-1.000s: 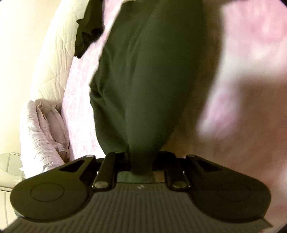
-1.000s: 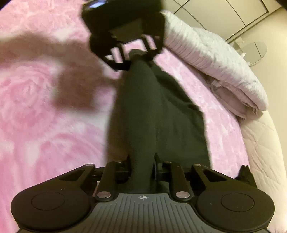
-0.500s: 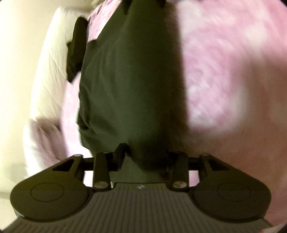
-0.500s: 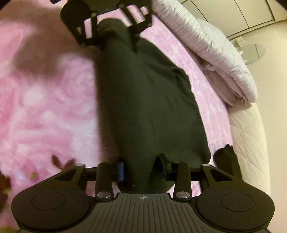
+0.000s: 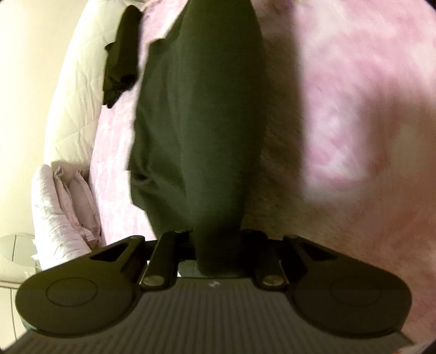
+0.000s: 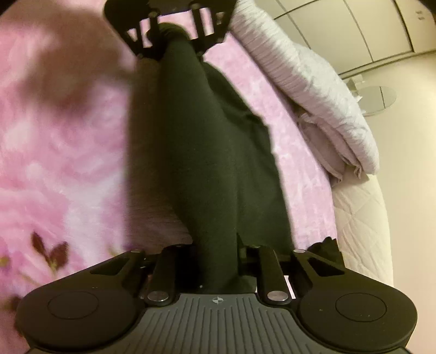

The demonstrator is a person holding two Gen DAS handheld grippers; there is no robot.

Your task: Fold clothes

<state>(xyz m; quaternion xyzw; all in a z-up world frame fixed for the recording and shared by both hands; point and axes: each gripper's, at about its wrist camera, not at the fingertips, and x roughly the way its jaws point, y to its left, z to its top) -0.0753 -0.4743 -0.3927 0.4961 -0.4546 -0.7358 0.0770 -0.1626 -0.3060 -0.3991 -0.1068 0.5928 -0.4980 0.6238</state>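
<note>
A black garment (image 5: 201, 130) hangs stretched between my two grippers above the pink floral bedspread (image 5: 354, 109). My left gripper (image 5: 218, 253) is shut on one end of it. My right gripper (image 6: 218, 269) is shut on the other end (image 6: 207, 152). In the right wrist view the left gripper (image 6: 174, 35) shows at the top, clamped on the far end. The cloth sags to one side and casts a shadow on the bedspread (image 6: 68, 136).
A second dark garment (image 5: 122, 60) lies at the bed's quilted cream edge (image 5: 73, 95). A folded lilac quilt and pillows (image 6: 313, 89) lie along the side. A round glass table (image 6: 377, 98) stands beyond the bed, with wardrobe doors (image 6: 368, 24) behind.
Both grippers moved with the garment held taut. The view shifted over the bedspread. The left gripper sits higher in the right wrist view than one second ago.
</note>
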